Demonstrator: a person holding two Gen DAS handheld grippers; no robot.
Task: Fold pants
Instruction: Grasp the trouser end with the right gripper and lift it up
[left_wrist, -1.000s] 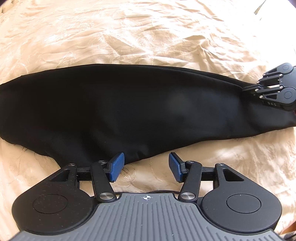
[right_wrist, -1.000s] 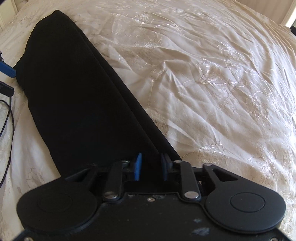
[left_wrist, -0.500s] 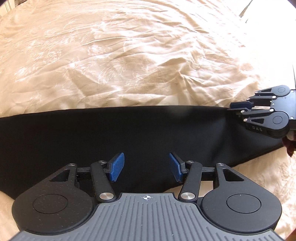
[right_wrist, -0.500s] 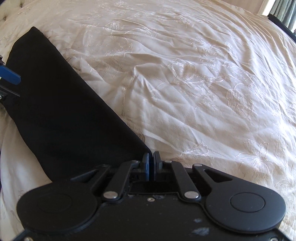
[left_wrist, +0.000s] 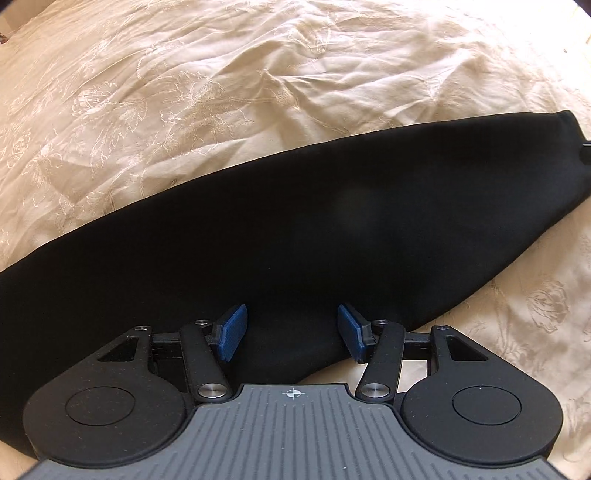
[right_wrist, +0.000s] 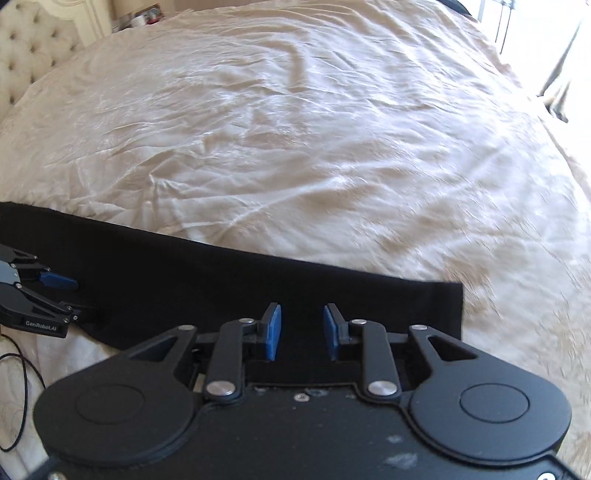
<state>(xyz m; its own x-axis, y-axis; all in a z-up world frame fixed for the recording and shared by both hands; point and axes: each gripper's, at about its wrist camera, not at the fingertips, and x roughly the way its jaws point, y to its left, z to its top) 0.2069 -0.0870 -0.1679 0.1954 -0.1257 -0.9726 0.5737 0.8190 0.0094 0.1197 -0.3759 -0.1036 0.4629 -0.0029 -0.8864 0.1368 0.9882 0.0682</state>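
The black pants (left_wrist: 332, 229) lie folded lengthwise as one long flat band on the cream bedspread (left_wrist: 221, 92). My left gripper (left_wrist: 291, 328) hovers open over the band's near edge, its blue pads apart and touching nothing. In the right wrist view the pants (right_wrist: 221, 280) end in a square hem at the right. Just above that end is my right gripper (right_wrist: 302, 328). Its jaws are opening, the cloth lies below them and the pads do not press on it. The left gripper (right_wrist: 74, 295) shows at the far left of that view, over the pants.
The wrinkled bedspread (right_wrist: 295, 129) stretches far beyond the pants. A tufted headboard (right_wrist: 22, 55) stands at the upper left. A thin black cable (right_wrist: 18, 387) loops on the bed at the lower left. The bed's edge falls away at the right.
My right gripper was shut at the pants' end and has now opened and rolled, leaving the end flat on the bed. My left gripper has moved over the pants and lower.
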